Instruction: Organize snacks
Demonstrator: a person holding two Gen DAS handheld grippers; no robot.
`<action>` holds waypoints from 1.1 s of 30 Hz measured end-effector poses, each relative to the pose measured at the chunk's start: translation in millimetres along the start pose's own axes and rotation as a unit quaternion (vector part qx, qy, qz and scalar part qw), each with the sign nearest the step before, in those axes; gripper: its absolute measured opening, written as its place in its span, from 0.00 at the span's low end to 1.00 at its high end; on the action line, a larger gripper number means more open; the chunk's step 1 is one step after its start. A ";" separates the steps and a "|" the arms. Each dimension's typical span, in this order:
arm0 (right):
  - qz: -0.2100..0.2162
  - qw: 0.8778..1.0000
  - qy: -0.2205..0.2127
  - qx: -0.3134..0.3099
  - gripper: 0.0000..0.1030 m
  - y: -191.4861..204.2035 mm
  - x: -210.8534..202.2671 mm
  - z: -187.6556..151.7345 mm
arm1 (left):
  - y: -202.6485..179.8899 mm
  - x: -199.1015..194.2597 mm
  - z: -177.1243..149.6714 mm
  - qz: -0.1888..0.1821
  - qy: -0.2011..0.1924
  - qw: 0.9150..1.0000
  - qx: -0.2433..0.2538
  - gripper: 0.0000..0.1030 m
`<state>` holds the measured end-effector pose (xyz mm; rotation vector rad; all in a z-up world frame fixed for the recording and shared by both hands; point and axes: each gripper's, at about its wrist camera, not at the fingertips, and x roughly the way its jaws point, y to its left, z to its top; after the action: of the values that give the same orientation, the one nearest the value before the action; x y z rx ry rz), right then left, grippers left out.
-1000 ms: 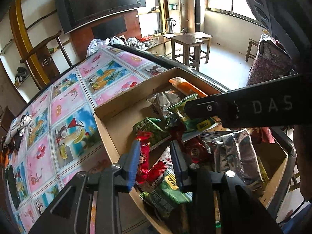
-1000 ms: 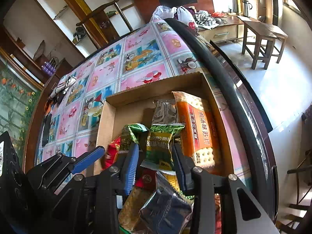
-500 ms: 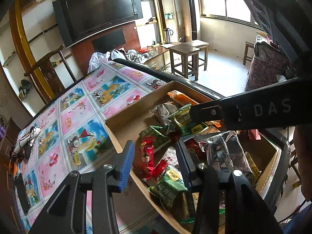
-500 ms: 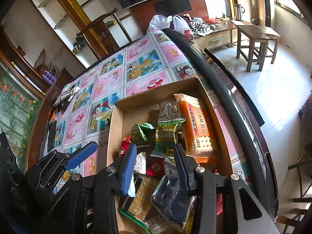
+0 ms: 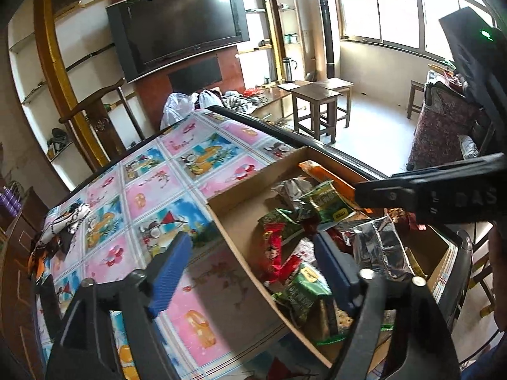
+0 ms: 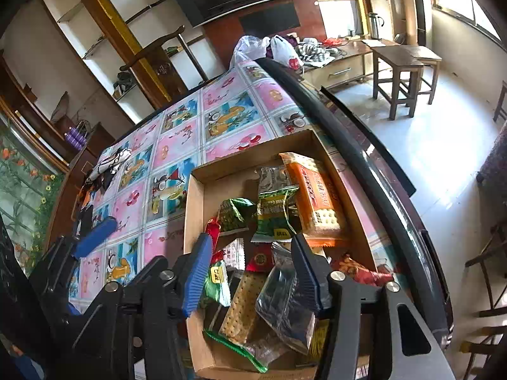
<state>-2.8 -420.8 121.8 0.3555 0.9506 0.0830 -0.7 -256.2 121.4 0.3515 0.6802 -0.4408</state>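
- Your left gripper (image 5: pixel 250 269) hung above the near left edge of the cardboard box (image 5: pixel 234 237), its jaws spreading apart with nothing pinched between them; one blue pad sat over the tablecloth (image 5: pixel 152 186), the other over the snacks.
- Your right gripper (image 6: pixel 250 269) hovered over the near half of the same box (image 6: pixel 193 202), its jaws also widening; a silver foil packet (image 6: pixel 282 304) lay between the pads, but the pads were not pressing on it, so you were holding nothing.
- The snacks lay piled loose in the box: an orange cracker pack (image 6: pixel 313 196) along the right wall, a green packet (image 6: pixel 275 212) just beside it, a second, crumpled green packet (image 6: pixel 236 213) to its left, and a red wrapper (image 5: pixel 272 247) toward the left wall.
- A plain cracker sleeve (image 6: pixel 244 304) lay under the silver packet at the near end.
- The far left corner of the box floor was bare cardboard.
- The box sat on the fruit-patterned tablecloth close to the table's dark right edge (image 6: pixel 348 145).
- A bundle of patterned cloth (image 6: pixel 107 164) lay on the far left of the table, well apart from the box.
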 end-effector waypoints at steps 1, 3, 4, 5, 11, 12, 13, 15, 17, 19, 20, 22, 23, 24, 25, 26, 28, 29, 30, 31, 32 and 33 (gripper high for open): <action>-0.005 1.000 -0.004 0.000 0.61 1.0 -3.9 -2.0 | 1.8 -2.6 -0.2 0.007 -0.001 1.000 0.001 0.86; -0.022 1.000 -0.015 -0.003 0.69 3.7 -12.9 -7.1 | 5.8 -7.1 0.2 0.017 0.000 1.000 0.001 0.98; -0.035 0.999 -0.025 -0.008 0.75 5.3 -18.9 -11.3 | 8.4 -9.3 0.3 0.020 0.001 1.000 -0.001 0.99; -0.046 0.998 -0.032 -0.011 0.81 6.1 -23.8 -15.1 | 10.9 -11.1 0.5 0.026 0.005 1.000 -0.003 0.99; -0.091 0.995 -0.045 -0.002 0.86 0.8 -42.1 -45.3 | 19.8 -14.6 -3.1 0.062 0.049 0.997 0.001 0.99; -0.094 0.994 -0.046 0.002 0.86 -0.9 -44.0 -49.3 | 20.8 -15.5 -3.7 0.057 0.052 0.997 -0.001 0.99; -0.096 0.994 -0.048 0.007 0.86 -2.7 -46.4 -53.7 | 22.5 -18.0 -4.4 0.045 0.052 0.998 -0.005 0.99; -0.100 0.994 -0.046 0.015 0.86 -5.8 -48.7 -59.6 | 25.9 -24.7 -5.9 0.028 0.044 0.999 -0.016 0.99; -0.104 0.993 -0.044 0.020 0.86 -7.2 -49.8 -64.5 | 25.4 -32.2 -7.7 0.011 0.040 0.999 -0.013 0.99; -0.108 0.993 -0.043 0.023 0.86 -7.0 -50.9 -68.5 | 21.7 -37.3 -8.9 0.009 0.037 0.999 -0.007 0.99; -0.110 0.993 -0.044 0.024 0.86 -6.4 -52.0 -71.1 | 19.3 -40.2 -10.9 0.003 0.036 0.999 0.001 0.99; -0.112 0.992 -0.045 0.024 0.86 -3.9 -53.6 -75.5 | 14.7 -43.7 -13.8 0.002 0.039 0.999 0.011 1.00; -0.112 0.992 -0.046 0.024 0.86 -3.3 -55.2 -78.2 | 12.3 -45.1 -15.3 0.000 0.043 0.999 0.016 0.99; -0.113 0.992 -0.047 0.025 0.86 -2.2 -56.2 -80.6 | 11.3 -46.0 -16.6 -0.004 0.047 0.999 0.019 0.99; -0.113 0.992 -0.048 0.026 0.86 -1.0 -56.7 -82.4 | 10.3 -46.6 -17.6 -0.009 0.051 0.998 0.021 0.99; -0.114 0.992 -0.048 0.026 0.86 -0.2 -56.7 -84.0 | 9.2 -47.8 -19.3 -0.015 0.054 0.998 0.023 1.00; -0.114 0.992 -0.047 0.030 0.86 1.5 -57.0 -88.3 | 8.8 -50.1 -21.6 -0.018 0.054 0.998 0.028 1.00; -0.114 0.992 -0.048 0.031 0.86 2.3 -57.1 -89.8 | 8.0 -51.4 -22.4 -0.014 0.056 0.998 0.033 0.99; -0.114 0.992 -0.047 0.033 0.86 3.7 -57.1 -91.6 | 7.8 -53.1 -23.4 -0.013 0.056 0.998 0.036 1.00; -0.114 0.992 -0.047 0.033 0.86 5.0 -56.9 -92.4 | 7.9 -55.3 -24.6 -0.010 0.054 0.998 0.038 1.00; -0.114 0.992 -0.048 0.033 0.86 6.7 -57.6 -93.8 | 9.4 -57.0 -25.7 -0.004 0.054 0.998 0.036 0.99; -0.114 0.992 -0.050 0.033 0.86 8.4 -58.1 -94.3 | 10.4 -57.9 -26.6 -0.002 0.055 0.998 0.035 0.99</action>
<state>-112.1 -401.3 120.2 0.3068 0.8906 -0.1735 -49.5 -219.6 142.5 0.4431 0.7741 -0.4518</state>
